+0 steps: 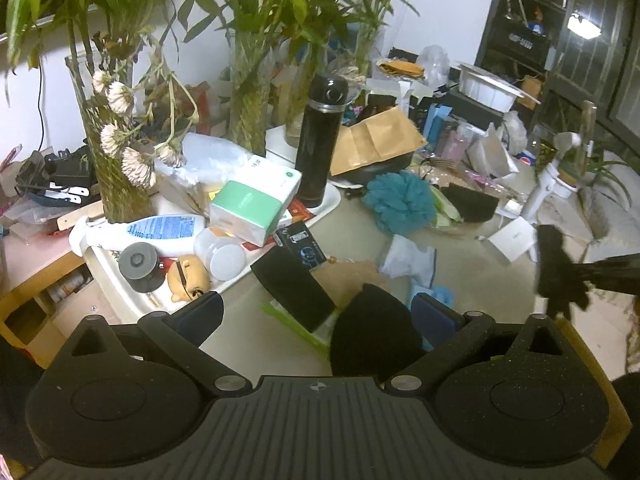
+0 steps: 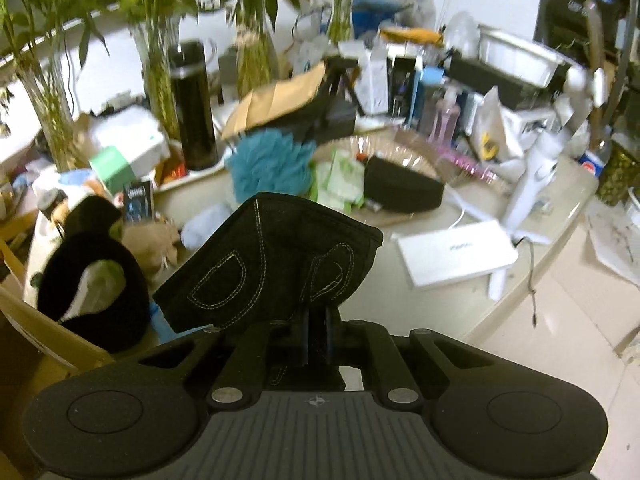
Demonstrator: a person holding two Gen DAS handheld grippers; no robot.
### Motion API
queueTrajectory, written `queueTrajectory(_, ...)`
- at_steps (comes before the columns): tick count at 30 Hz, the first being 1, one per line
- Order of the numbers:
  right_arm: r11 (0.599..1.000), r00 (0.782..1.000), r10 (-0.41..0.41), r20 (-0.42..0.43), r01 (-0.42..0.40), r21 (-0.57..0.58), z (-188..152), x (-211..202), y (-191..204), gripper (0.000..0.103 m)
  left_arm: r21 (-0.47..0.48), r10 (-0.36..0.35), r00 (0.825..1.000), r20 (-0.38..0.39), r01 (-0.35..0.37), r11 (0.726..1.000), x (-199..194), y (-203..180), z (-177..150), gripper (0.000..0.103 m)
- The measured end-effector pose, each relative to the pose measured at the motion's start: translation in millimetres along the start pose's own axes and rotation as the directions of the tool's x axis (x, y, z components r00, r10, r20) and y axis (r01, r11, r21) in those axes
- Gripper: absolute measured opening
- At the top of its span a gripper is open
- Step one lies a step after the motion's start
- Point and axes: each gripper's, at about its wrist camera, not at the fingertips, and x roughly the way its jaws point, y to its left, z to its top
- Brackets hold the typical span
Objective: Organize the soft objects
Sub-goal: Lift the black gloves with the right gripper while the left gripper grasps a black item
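My right gripper [image 2: 316, 320] is shut on a black denim cloth with pale stitching [image 2: 272, 260] and holds it above the table. The same cloth shows at the right edge of the left wrist view [image 1: 560, 276]. My left gripper [image 1: 320, 316] is open, low over the table, with a black soft pad [image 1: 376, 332] and a black sponge block [image 1: 292, 286] between its fingers, not gripped. A teal bath pouf [image 1: 400, 200] [image 2: 272, 164] lies mid-table. A black curved cushion [image 2: 92, 284] lies in a cardboard box [image 2: 44, 332] at left.
A black flask [image 1: 320, 140], glass vases with plants [image 1: 112, 152], a white tray [image 1: 120, 280] with bottles and boxes crowd the left. A basket [image 2: 404, 152] with green cloths and a black pouch [image 2: 404, 190], a white box [image 2: 456, 252] and clutter fill the back.
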Motion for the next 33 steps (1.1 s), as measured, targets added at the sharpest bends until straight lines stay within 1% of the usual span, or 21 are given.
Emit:
queueTrajectory(5, 1.0, 0.999, 0.012, 0.047, -0.013, 0.017, 0.1, -28.9, 1.6, 0.01, -0.009, 0.013, 0.999, -0.044, -0.013, 1.0, 29.6, 9.5, 9.5, 0.103)
queueTrajectory(11, 0.999, 0.997, 0.03, 0.071, -0.033, 0.038, -10.2, -51.0, 7.5, 0.01, 0.0, 0.018, 0.996, -0.089, -0.018, 1.0, 72.7, 17.7, 19.6, 0.103)
queueTrajectory(13, 0.998, 0.997, 0.035, 0.072, -0.038, 0.042, -13.3, -55.7, 9.2, 0.01, -0.028, 0.026, 0.993, -0.116, -0.029, 0.999, 91.0, 23.6, 22.2, 0.102)
queueTrajectory(18, 0.997, 0.996, 0.039, 0.081, -0.044, 0.062, -20.4, -64.9, 10.5, 0.01, -0.131, -0.03, 0.985, -0.167, 0.008, 0.991, 130.2, 39.5, 26.3, 0.102)
queueTrajectory(20, 0.996, 0.996, 0.044, 0.082, -0.05, 0.075, -23.4, -66.6, 10.8, 0.01, -0.165, -0.031, 0.982, -0.189, -0.001, 0.986, 145.6, 43.6, 27.1, 0.102)
queueTrajectory(21, 0.995, 0.995, 0.045, 0.084, -0.051, 0.08, -24.7, -68.0, 10.9, 0.01, -0.17, -0.028, 0.98, -0.197, -0.006, 0.985, 152.1, 44.6, 27.3, 0.1)
queueTrajectory(23, 0.995, 0.995, 0.048, 0.091, -0.056, 0.087, -26.8, -72.0, 12.4, 0.01, -0.169, 0.002, 0.973, -0.229, -0.042, 0.985, 166.3, 46.6, 27.8, 0.088)
queueTrajectory(25, 0.994, 0.994, 0.053, 0.099, -0.062, 0.092, -28.6, -76.6, 13.9, 0.01, -0.179, 0.012, 0.966, -0.259, -0.06, 0.982, 178.5, 49.2, 26.7, 0.085)
queueTrajectory(29, 0.991, 0.99, 0.059, 0.13, -0.075, 0.115, -32.6, -87.9, 15.5, 0.01, -0.21, 0.009, 0.949, -0.316, -0.079, 0.974, 198.5, 55.8, 22.4, 0.051)
queueTrajectory(31, 0.988, 0.987, 0.061, 0.149, -0.081, 0.134, -34.7, -94.8, 15.6, 0.01, -0.232, -0.014, 0.942, -0.336, -0.068, 0.97, 204.6, 58.3, 19.7, 0.05)
queueTrajectory(33, 0.985, 0.984, 0.06, 0.17, -0.086, 0.151, -35.7, -102.2, 14.5, 0.01, -0.232, -0.008, 0.943, -0.332, -0.073, 0.97, 205.0, 58.3, 20.3, 0.047)
